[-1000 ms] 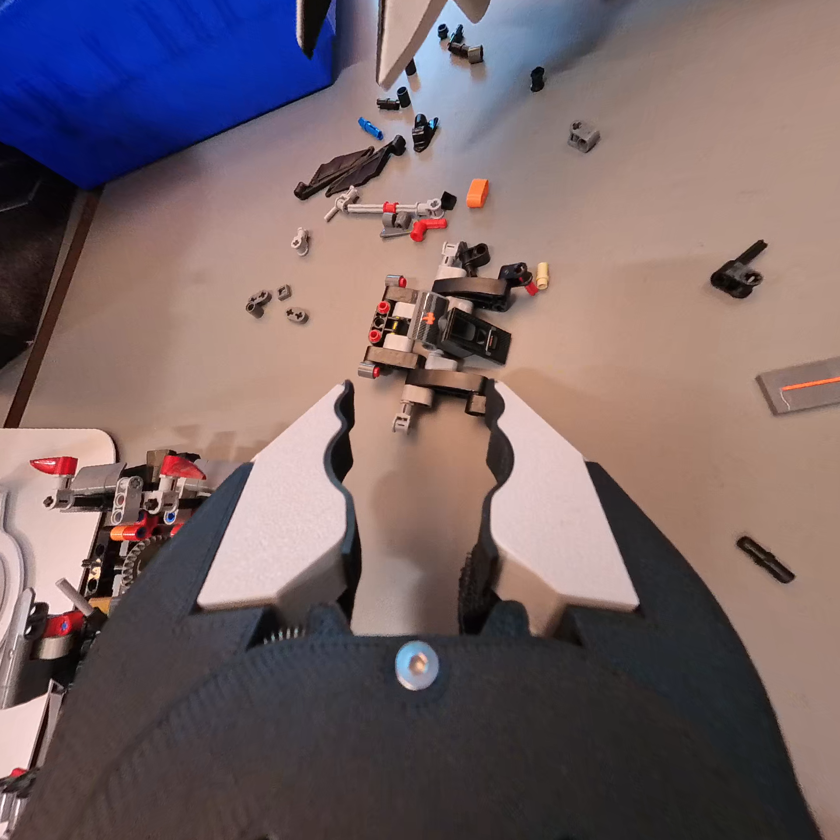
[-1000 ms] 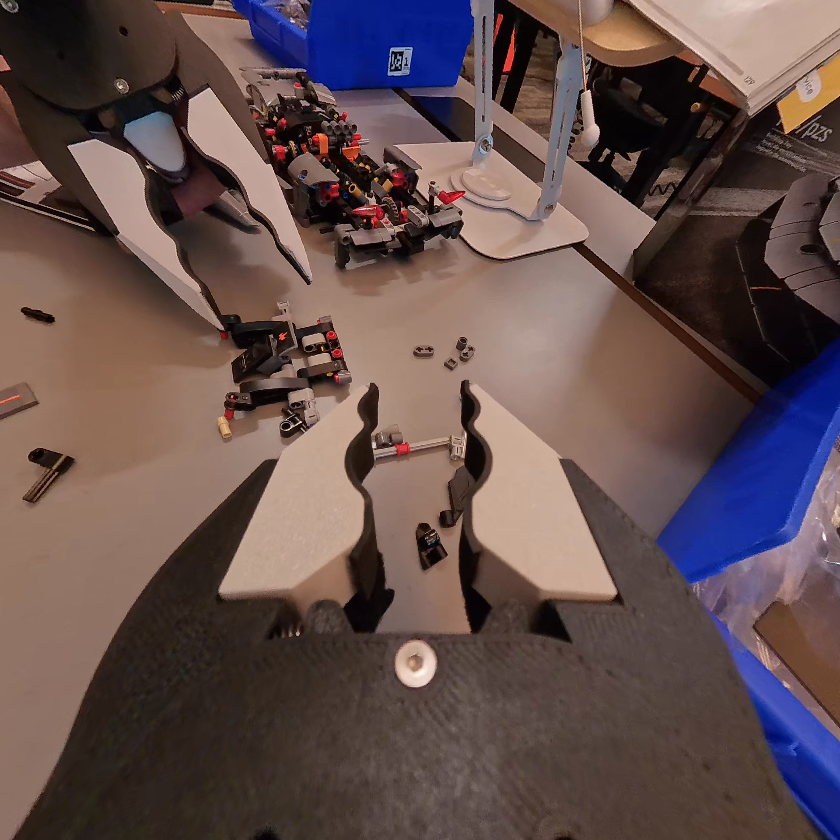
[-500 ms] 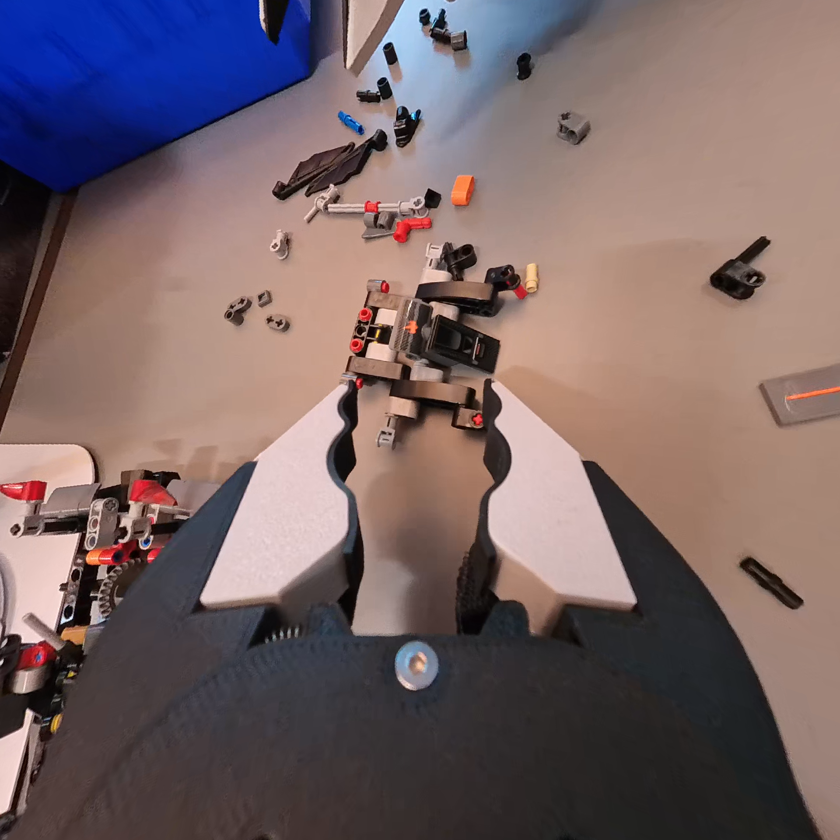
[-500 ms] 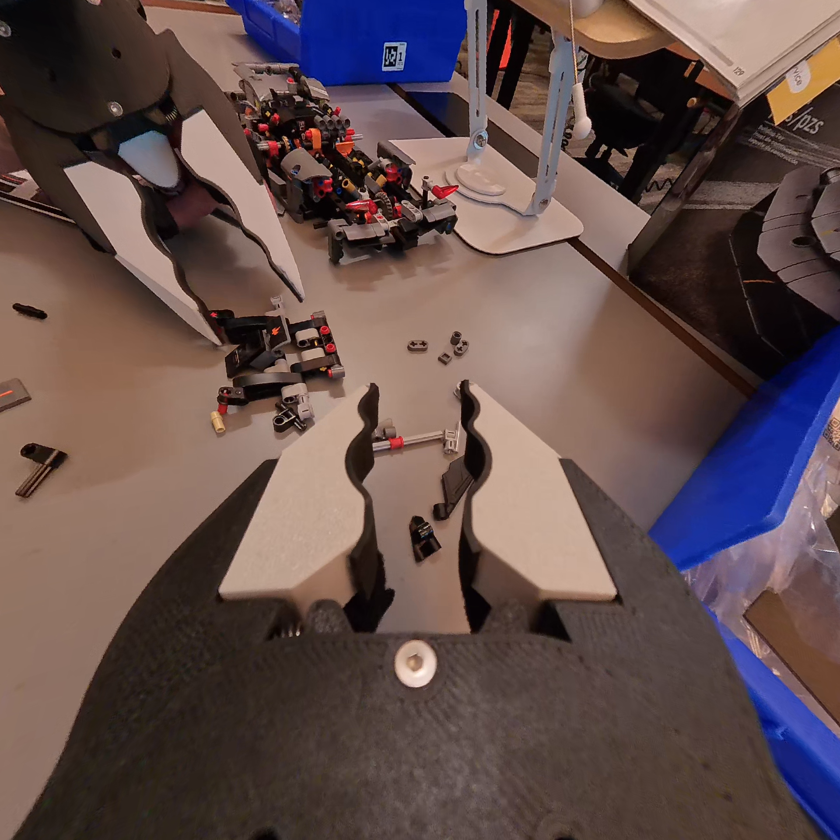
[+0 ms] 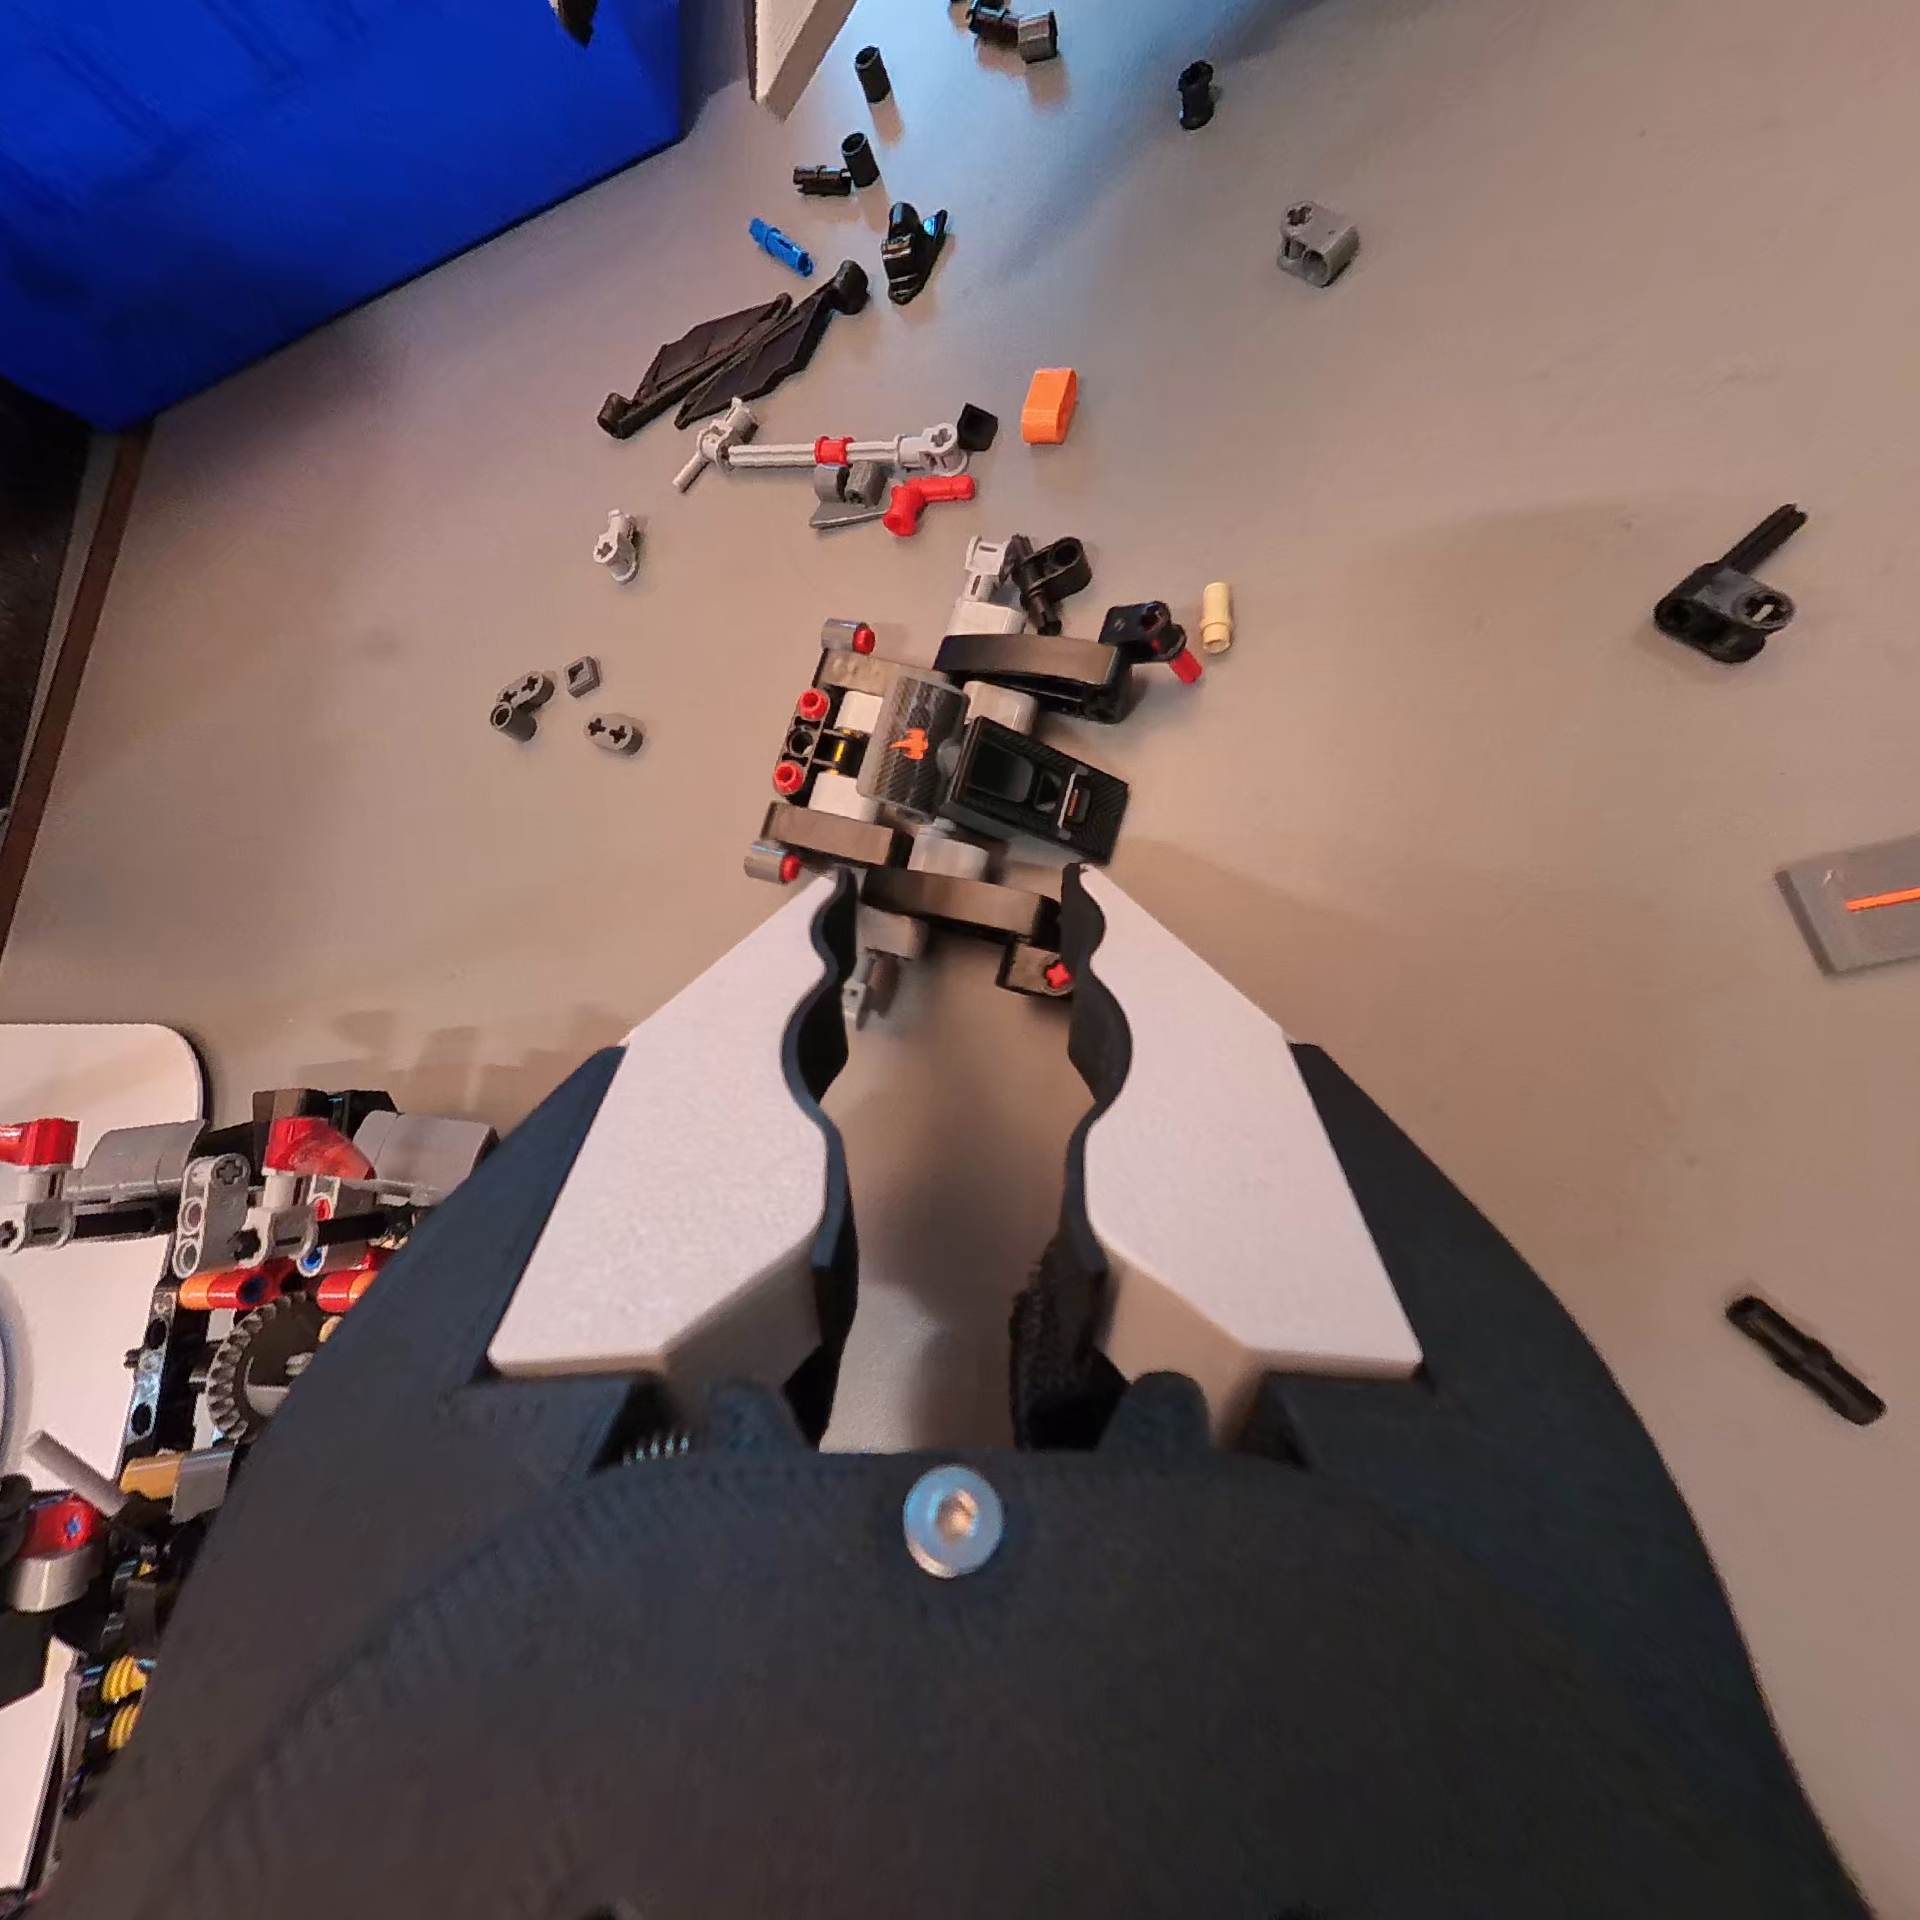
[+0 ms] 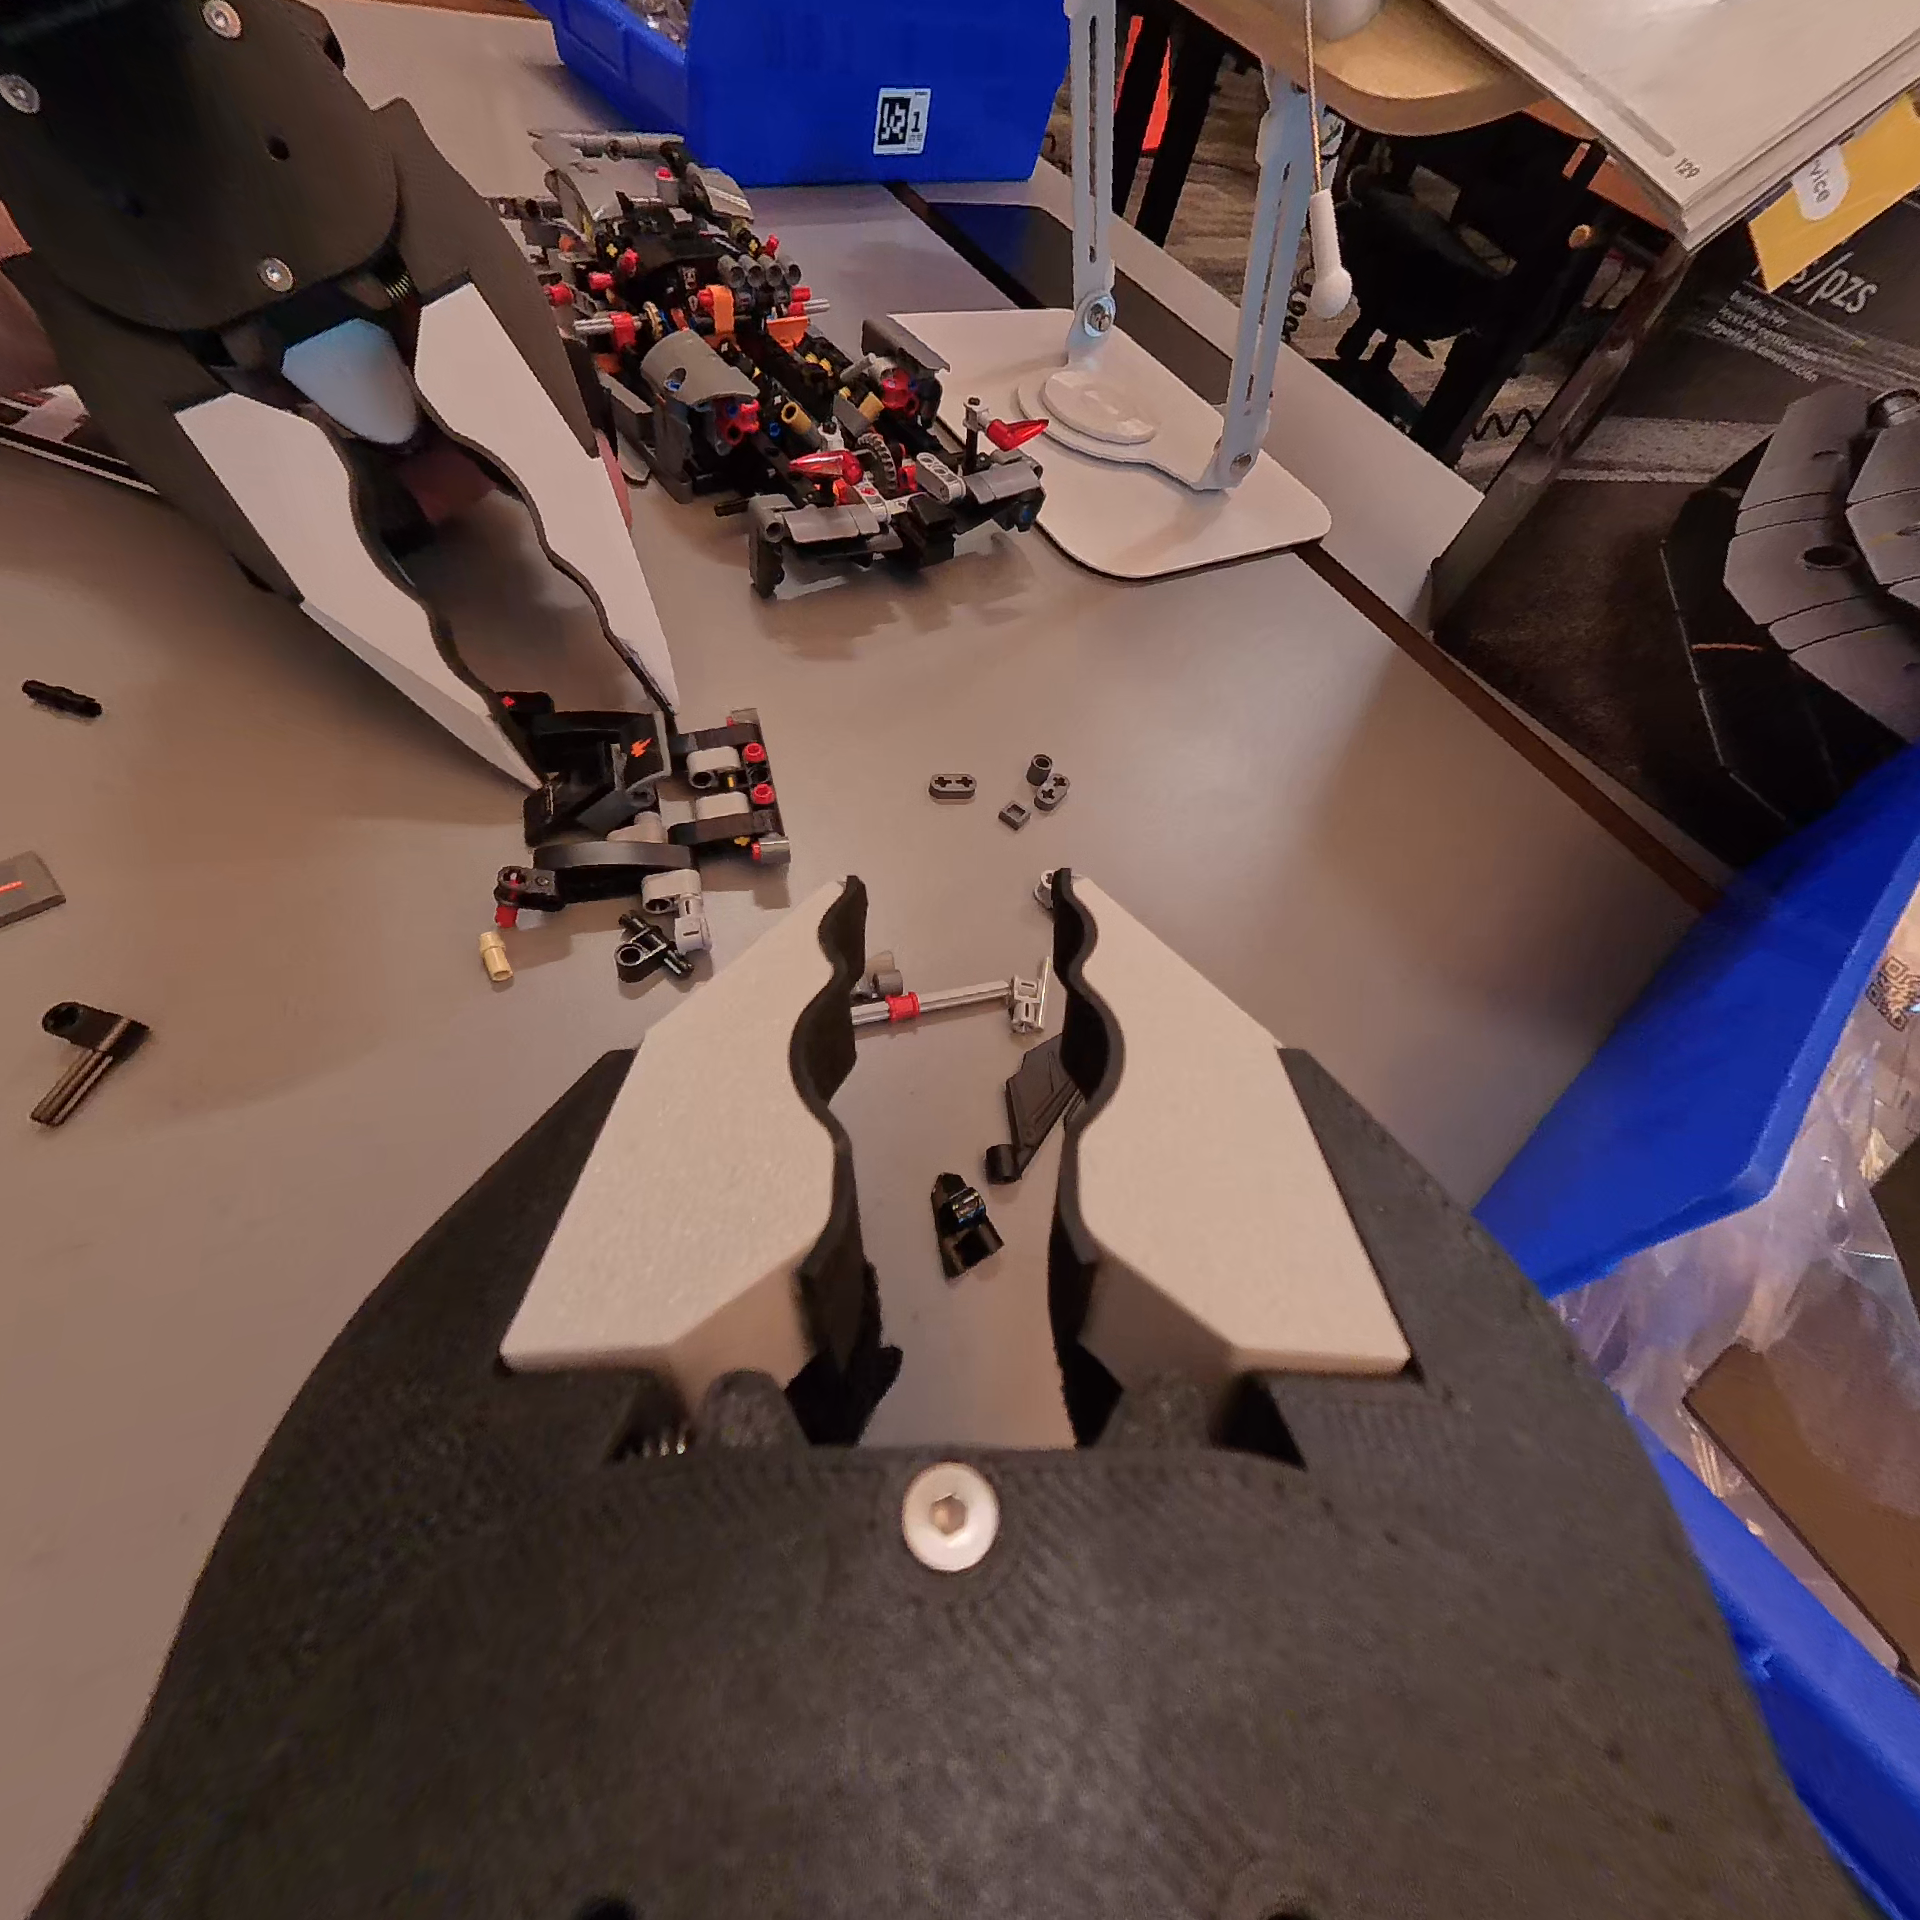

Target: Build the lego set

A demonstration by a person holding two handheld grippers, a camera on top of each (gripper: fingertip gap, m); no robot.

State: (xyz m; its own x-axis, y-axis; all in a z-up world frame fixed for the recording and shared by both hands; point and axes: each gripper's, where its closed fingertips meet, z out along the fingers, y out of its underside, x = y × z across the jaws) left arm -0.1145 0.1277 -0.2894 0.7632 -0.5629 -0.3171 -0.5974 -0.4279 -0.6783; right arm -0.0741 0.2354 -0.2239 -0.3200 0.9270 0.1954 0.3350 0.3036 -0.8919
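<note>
At the centre of the left wrist view, one small black-and-grey lego sub-assembly is seen lying on the grey desk, its near end bracketed by the spread fingers of the left tool, which is released and clamps nothing. One larger, partly built lego car is shown in the upper middle of the right wrist view, beside a white stand base; in the left view it is cut off at the lower left edge. The right tool is likewise held released over one grey axle with a red bush and two small black parts. Three small grey pieces are grouped apart. Two blue bins are only partly visible, and the tiniest loose pieces cannot be identified.
</note>
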